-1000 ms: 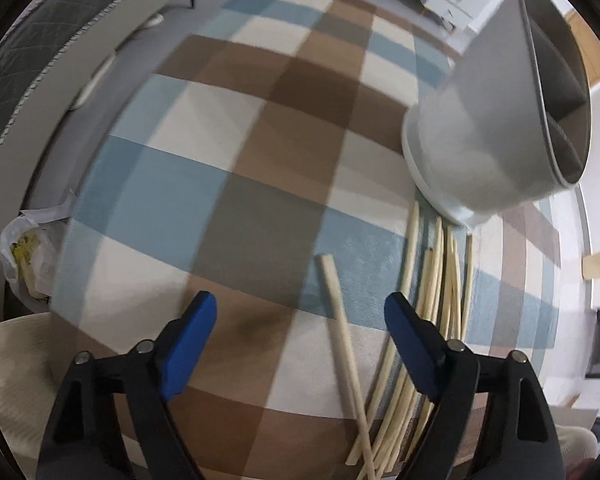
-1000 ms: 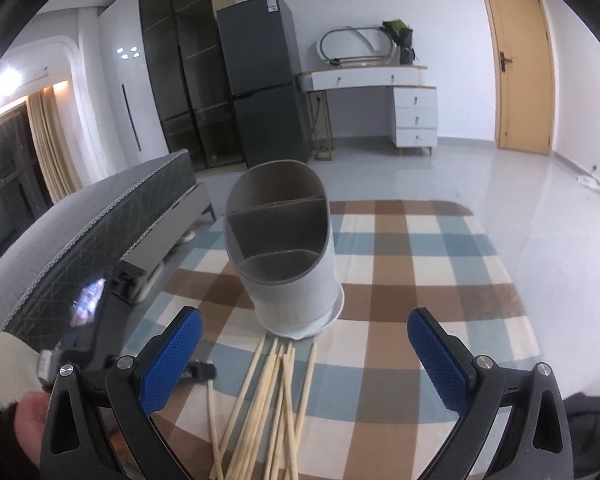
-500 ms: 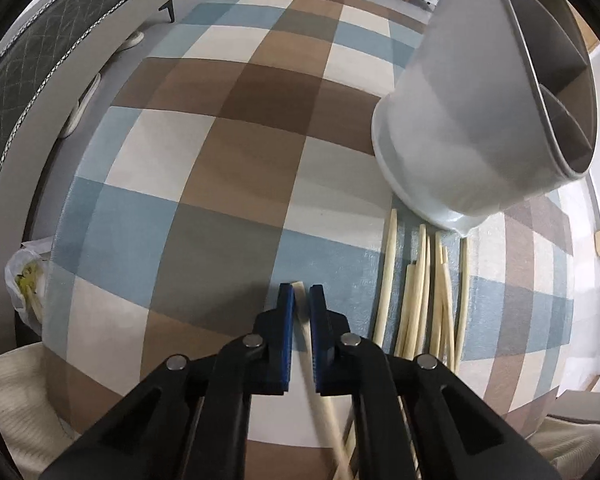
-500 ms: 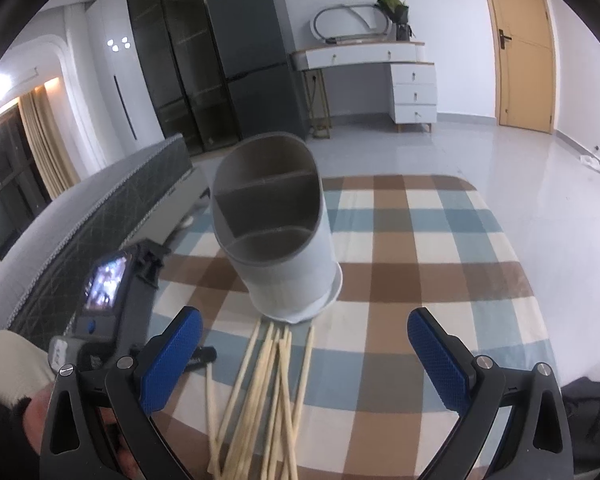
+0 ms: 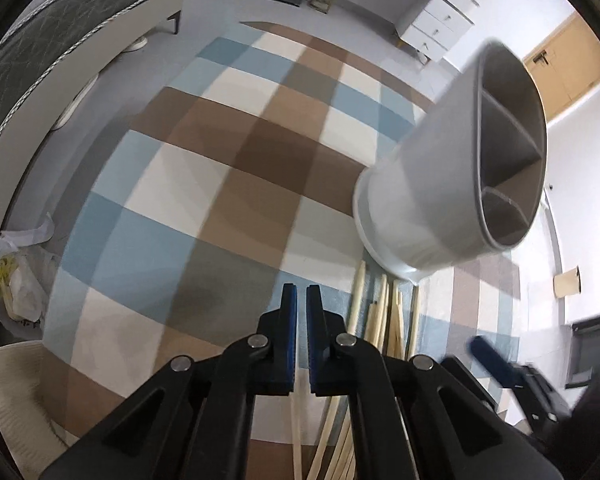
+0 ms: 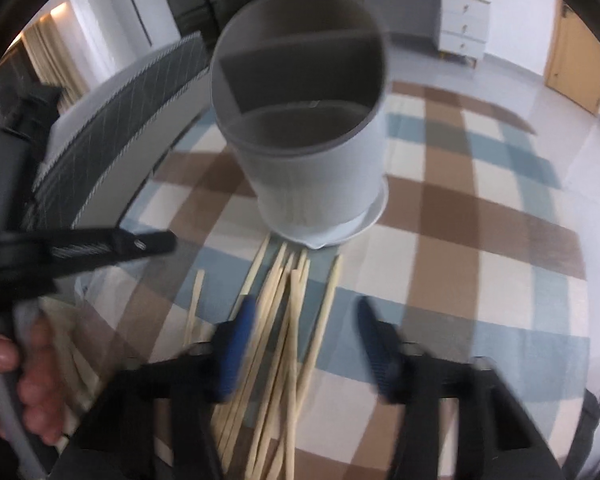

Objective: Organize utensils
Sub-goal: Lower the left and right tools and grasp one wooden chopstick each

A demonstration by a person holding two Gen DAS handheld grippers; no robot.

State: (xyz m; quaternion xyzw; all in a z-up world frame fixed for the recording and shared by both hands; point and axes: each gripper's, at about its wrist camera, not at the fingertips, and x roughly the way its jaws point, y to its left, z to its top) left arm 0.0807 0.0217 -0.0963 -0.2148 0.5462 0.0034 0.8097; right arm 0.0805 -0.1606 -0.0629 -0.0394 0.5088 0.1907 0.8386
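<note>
Flanking the chopsticks (image 6: pixel 284 320), open checked rug (image 6: pixel 480 248) rightward.

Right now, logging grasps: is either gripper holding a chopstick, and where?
Apparently nothing. The left gripper has its jaws shut with nothing visible between them; the right gripper jaws, just closing, straddle the chopsticks without pressing.
</note>
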